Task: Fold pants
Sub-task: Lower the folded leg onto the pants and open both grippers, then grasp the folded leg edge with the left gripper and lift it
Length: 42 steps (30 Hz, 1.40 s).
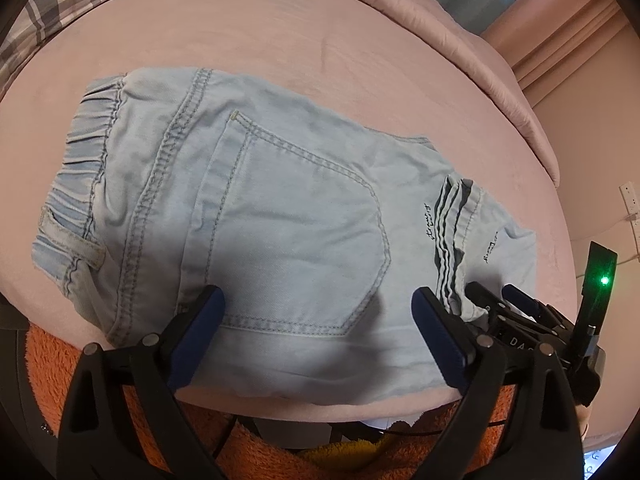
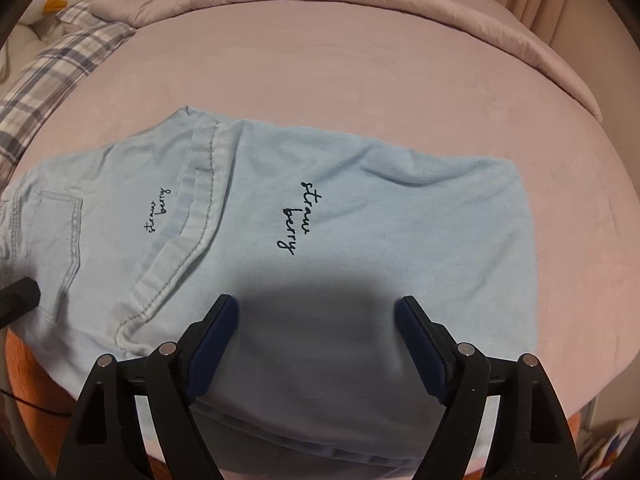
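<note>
The pants (image 1: 256, 216) lie folded on the pink bed cover (image 1: 320, 48), a pale blue denim bundle with its long side running left to right in front of both grippers. From the left gripper (image 1: 320, 328) I see the gathered elastic waistband off to its far left, with a belt loop near it, and a back pocket outlined in double stitching straight ahead between the fingers. Past its right finger a leg hem is turned back, showing 3 or 4 dark stripes, with small dark script on either side of it. The left gripper's jaws stand wide apart over the near edge of the denim and clasp nothing; the cloth lies flat beneath them.

The right gripper (image 2: 316, 344) hangs over the other end of the bundle, also spread wide and empty, its shadow falling dark on the fabric between its fingers. Ahead of it the word "strawberry" is written in black script on 2 lines, and again, smaller, to its left beyond a stitched hem that crosses the cloth on a slant. The top layer there is smooth with a few shallow creases.

A plaid pillow (image 2: 60, 64) sits far back on the left, and an orange fleece (image 1: 52, 364) hangs below the bed's near edge.
</note>
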Each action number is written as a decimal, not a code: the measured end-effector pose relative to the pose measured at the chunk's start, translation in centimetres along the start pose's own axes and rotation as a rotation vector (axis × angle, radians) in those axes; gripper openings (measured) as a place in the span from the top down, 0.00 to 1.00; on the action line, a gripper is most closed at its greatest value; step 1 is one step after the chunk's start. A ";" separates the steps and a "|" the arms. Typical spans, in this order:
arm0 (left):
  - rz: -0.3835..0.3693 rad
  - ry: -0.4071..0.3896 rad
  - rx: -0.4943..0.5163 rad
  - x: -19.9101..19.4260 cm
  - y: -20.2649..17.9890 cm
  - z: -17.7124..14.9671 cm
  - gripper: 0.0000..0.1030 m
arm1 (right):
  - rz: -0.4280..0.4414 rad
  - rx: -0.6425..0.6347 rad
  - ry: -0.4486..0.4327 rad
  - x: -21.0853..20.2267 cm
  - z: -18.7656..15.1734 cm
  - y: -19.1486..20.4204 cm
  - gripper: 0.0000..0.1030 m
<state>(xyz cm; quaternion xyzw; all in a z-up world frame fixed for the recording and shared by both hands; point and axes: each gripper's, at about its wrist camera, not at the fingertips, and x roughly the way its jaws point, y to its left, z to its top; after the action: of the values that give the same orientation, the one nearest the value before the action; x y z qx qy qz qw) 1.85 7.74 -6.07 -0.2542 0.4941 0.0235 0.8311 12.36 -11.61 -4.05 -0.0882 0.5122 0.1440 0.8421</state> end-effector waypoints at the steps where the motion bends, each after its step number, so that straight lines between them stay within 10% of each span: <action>1: -0.002 0.000 -0.002 0.0 0.0 0.0 0.07 | -0.003 -0.001 0.000 0.0 0.0 0.2 0.20; 18: 0.016 -0.009 0.015 0.0 -0.5 -0.4 0.03 | -0.018 0.180 0.012 -2.8 1.4 -7.7 0.20; 42: 0.004 -0.016 0.139 0.6 -5.9 2.0 0.04 | 0.072 0.182 0.024 -1.1 -0.9 -7.8 0.08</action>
<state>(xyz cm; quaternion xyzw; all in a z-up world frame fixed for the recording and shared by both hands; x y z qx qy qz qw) 5.44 3.36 -3.44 -0.1949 0.4883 -0.0072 0.8506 13.76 -19.42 -3.50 0.0055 0.5360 0.1258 0.8348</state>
